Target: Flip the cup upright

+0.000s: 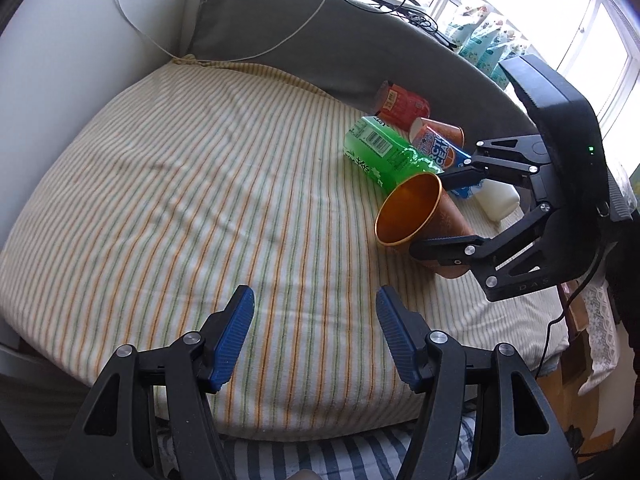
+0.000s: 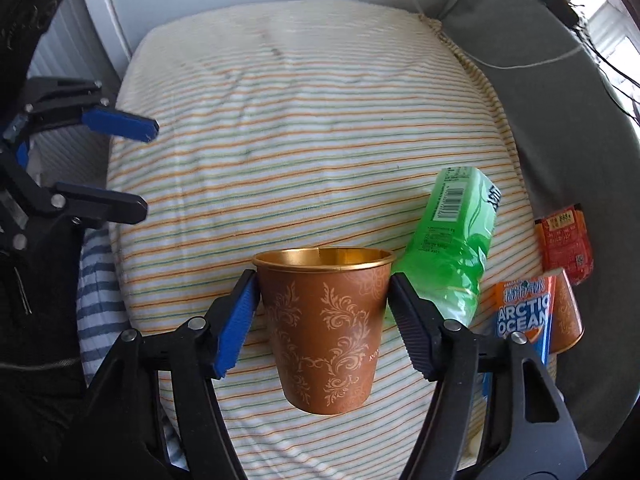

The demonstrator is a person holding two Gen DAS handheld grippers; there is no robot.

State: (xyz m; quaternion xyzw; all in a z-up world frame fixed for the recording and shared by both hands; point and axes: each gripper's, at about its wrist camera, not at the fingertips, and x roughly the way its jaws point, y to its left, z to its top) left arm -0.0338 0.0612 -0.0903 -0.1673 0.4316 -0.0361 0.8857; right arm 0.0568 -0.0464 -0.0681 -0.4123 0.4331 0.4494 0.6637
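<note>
Right wrist view has the right gripper (image 2: 322, 282) clamped on the brown cup (image 2: 326, 334), a blue pad pressed to each side just under the gold rim, with the cup off the striped cloth (image 2: 280, 140). From the left wrist view the cup is tilted, its mouth facing out over the cloth. The left gripper (image 1: 314, 312) sits well apart from it with its jaws spread and nothing between them. Just behind the cup there's a green bottle (image 2: 452, 248) lying down, an Arctic Ocean can (image 2: 522, 308), a second brown cup (image 2: 568, 312) and a red packet (image 2: 564, 244).
</note>
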